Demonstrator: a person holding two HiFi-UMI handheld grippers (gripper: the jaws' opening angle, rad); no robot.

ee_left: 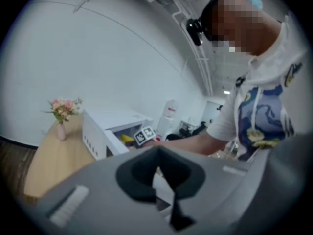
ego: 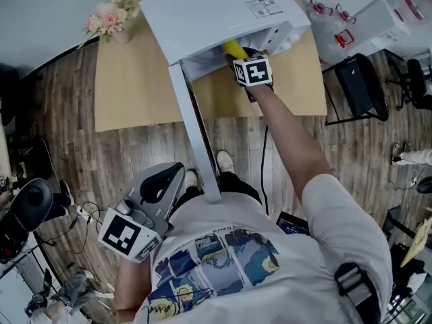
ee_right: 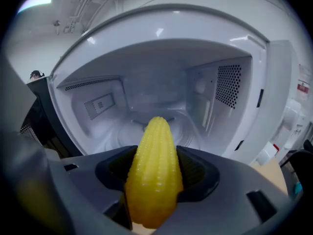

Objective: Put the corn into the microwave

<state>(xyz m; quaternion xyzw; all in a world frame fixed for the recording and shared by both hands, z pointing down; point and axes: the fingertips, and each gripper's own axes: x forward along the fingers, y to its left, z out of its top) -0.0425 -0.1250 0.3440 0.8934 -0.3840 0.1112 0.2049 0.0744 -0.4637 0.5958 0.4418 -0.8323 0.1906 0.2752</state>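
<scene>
Clamped in the right gripper [ego: 251, 69], the corn [ee_right: 154, 170] points tip-first, lengthwise, into the open microwave [ee_right: 215, 53]; the left gripper [ee_left: 159, 175] has its jaws together.

Office-like lab, black swivel chair [ego: 362, 86], floor cables [ego: 84, 214], exposed ceiling pipes [ee_left: 194, 6]

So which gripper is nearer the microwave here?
Right. The right gripper holds the corn at the mouth of the open microwave; the left gripper hangs back by the person's shirt, far from it.
</scene>
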